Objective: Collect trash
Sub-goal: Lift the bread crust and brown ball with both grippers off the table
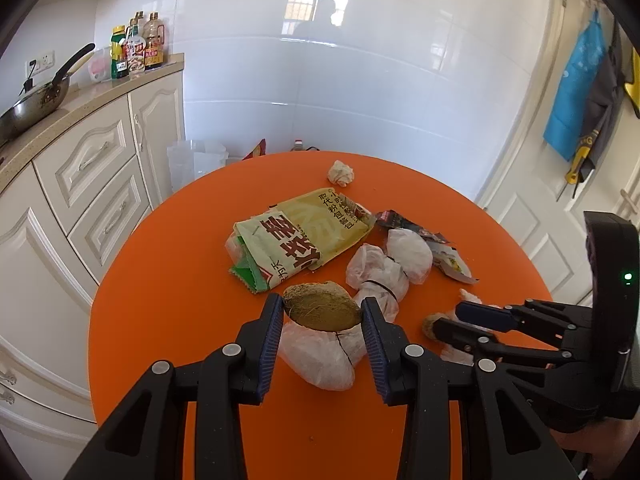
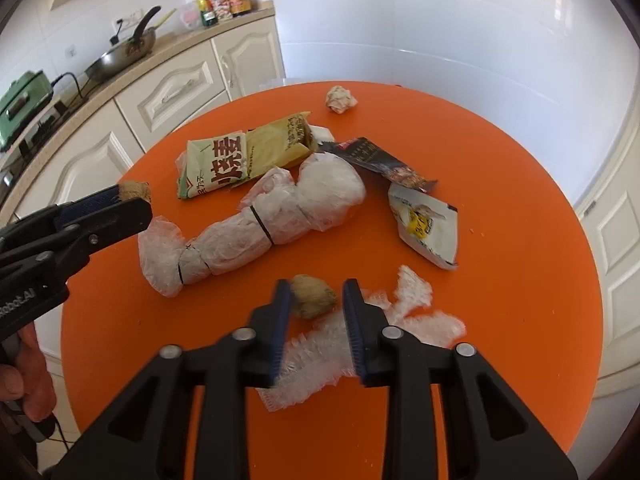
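Trash lies on a round orange table (image 1: 160,300). My left gripper (image 1: 323,314) is shut on a brown fibrous husk piece (image 1: 324,312), held above a banded clear plastic bundle (image 1: 380,268). In the right wrist view the left gripper (image 2: 132,196) holds the husk (image 2: 136,190) at the left. My right gripper (image 2: 316,304) stands open around a smaller brown husk lump (image 2: 314,296) lying on crumpled clear wrap (image 2: 408,312). A yellow-green snack bag (image 1: 296,236), a torn dark wrapper (image 2: 384,164) and a crumpled paper ball (image 1: 340,173) lie farther back.
White kitchen cabinets (image 1: 92,184) with a wok (image 1: 32,104) and sauce bottles (image 1: 138,46) stand left. A white tiled wall is behind the table. A door with hanging blue bag (image 1: 576,92) is at the right. A clear plastic container (image 1: 192,160) stands by the cabinet.
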`<state>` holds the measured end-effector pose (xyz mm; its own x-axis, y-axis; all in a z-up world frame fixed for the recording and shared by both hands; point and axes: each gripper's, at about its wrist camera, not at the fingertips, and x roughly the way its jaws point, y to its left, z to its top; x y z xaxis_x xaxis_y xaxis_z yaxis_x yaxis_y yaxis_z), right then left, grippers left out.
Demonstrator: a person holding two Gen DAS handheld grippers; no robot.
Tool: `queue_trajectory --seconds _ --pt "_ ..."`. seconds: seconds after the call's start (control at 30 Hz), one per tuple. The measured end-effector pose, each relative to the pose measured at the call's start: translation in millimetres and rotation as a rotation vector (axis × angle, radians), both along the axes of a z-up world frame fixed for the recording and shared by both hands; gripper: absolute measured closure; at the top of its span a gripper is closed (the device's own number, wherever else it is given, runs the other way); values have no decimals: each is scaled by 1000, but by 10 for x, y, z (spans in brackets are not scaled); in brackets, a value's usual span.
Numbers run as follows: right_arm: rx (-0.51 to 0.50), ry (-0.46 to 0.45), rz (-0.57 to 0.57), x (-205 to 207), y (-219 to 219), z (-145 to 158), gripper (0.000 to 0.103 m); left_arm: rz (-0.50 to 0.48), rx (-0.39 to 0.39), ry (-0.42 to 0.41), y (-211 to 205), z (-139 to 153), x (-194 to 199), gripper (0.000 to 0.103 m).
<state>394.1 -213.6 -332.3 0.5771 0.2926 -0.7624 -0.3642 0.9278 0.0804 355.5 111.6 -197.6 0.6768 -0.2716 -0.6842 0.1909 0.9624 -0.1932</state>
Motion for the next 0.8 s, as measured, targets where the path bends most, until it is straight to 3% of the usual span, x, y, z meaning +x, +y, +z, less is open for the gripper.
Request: queue_trajectory --seconds 0.27,0.37,0.43,0.63,0.8 --pt "-36 14 71 43 189 -58 66 20 7 -5 -96 83 -113 67" --pt "-100 45 81 71 245 -151 66 23 6 -4 -130 104 -150 68" --pt "-70 59 89 37 216 -98 78 26 7 -7 -161 123 -182 67" --pt "89 15 105 -86 70 189 78 27 5 -13 -288 181 -257 67" --pt "142 -30 84 -192 -74 446 78 21 1 -41 -409 324 -347 67"
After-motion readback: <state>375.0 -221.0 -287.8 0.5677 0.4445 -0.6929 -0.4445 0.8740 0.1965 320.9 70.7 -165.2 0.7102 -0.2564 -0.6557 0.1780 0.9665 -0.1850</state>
